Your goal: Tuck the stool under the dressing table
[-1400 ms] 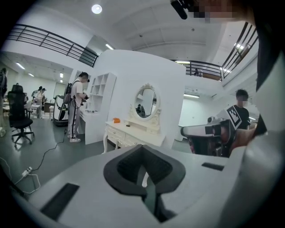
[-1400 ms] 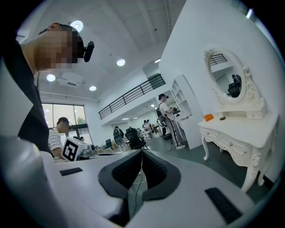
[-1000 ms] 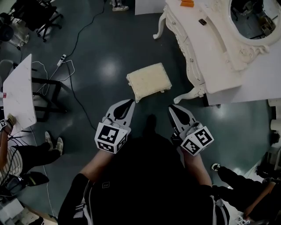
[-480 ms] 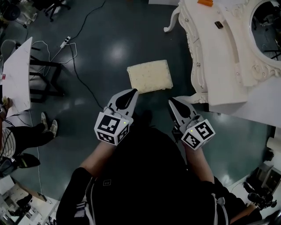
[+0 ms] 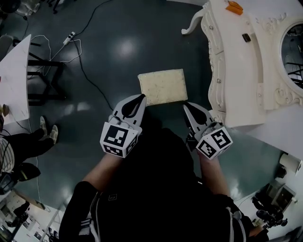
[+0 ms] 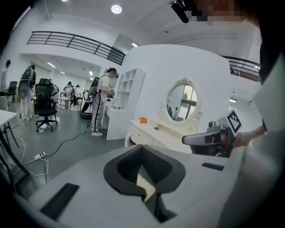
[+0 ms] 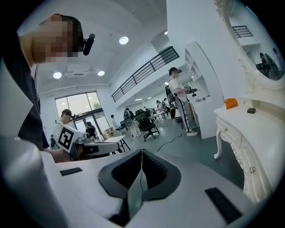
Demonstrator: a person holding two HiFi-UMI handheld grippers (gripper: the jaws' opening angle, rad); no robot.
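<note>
While the dark glossy floor point(image 5: 109, 52) fills the head view, the cream stool point(image 5: 163, 87) stands just beside the dressing table point(image 5: 236, 71), outside its front edge. Left gripper point(image 5: 138, 99) view: jaws together, empty. Right gripper point(image 5: 188, 108) view: jaws likewise together, empty.

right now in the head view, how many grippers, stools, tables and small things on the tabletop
grey two-jaw grippers: 2 (left gripper, right gripper)
cream square cushioned stool: 1
white carved dressing table: 1
small tabletop items: 2 (orange block, dark flat piece)
total: 6
</note>
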